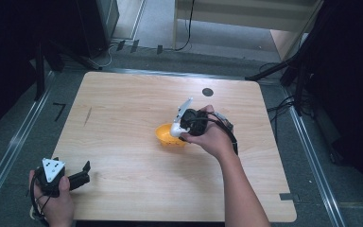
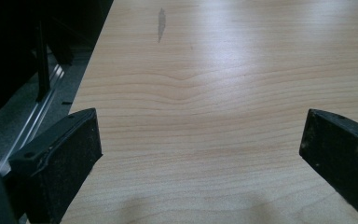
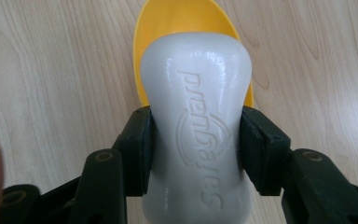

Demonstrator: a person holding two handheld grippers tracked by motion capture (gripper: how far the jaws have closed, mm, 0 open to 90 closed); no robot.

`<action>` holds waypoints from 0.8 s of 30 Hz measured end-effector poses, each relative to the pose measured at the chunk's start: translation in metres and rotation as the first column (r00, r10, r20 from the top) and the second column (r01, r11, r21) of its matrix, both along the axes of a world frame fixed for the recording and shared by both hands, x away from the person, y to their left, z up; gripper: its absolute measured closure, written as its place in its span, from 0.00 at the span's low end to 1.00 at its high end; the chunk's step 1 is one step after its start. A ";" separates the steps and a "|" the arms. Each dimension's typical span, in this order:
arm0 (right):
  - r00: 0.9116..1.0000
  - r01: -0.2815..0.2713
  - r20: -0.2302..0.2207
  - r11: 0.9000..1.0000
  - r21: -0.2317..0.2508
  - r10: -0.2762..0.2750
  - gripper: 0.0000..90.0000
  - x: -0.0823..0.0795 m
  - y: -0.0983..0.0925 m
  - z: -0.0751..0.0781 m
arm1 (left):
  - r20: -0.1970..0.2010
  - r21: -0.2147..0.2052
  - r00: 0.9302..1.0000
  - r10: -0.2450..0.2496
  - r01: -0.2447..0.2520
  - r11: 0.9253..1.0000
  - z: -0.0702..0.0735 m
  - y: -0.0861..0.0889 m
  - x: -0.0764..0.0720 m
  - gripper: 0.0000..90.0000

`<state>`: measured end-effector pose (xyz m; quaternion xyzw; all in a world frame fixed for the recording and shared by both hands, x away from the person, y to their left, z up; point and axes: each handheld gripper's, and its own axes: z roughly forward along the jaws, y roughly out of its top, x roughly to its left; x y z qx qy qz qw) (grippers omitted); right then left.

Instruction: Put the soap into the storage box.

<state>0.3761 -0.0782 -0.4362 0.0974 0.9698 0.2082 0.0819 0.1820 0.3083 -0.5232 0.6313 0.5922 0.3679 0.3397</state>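
1. Table [image 1: 123, 118]: light wood; the high view takes in its whole top.
2. Left gripper [image 1: 86, 169]: near left corner, jaws spread over bare wood.
3. Right gripper [image 3: 196, 140]: pinching the scoop's white handle [image 3: 198, 140].
4. Scoop [image 1: 170, 135]: mid-table, yellow bowl pointing left, handle rising far-right; the right gripper view reveals embossed lettering.

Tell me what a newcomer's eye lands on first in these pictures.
First the yellow bowl near the middle of the wooden table, bright against the pale wood. The right gripper is clamped on the white handle joined to that bowl, which looks like a scoop. At the table's near left corner the left gripper sits with jaws wide apart over bare wood.
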 end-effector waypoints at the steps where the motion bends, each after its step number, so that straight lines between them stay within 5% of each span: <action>1: 1.000 -0.007 0.000 1.000 0.000 0.007 0.57 0.001 0.002 -0.001 | 0.000 -0.001 1.000 0.001 -0.001 1.000 0.000 0.000 0.000 0.00; 24: 0.991 -0.134 0.018 0.988 -0.074 0.136 0.56 0.015 0.033 -0.008 | 0.003 -0.010 1.000 0.003 -0.003 1.000 0.000 0.001 0.000 0.00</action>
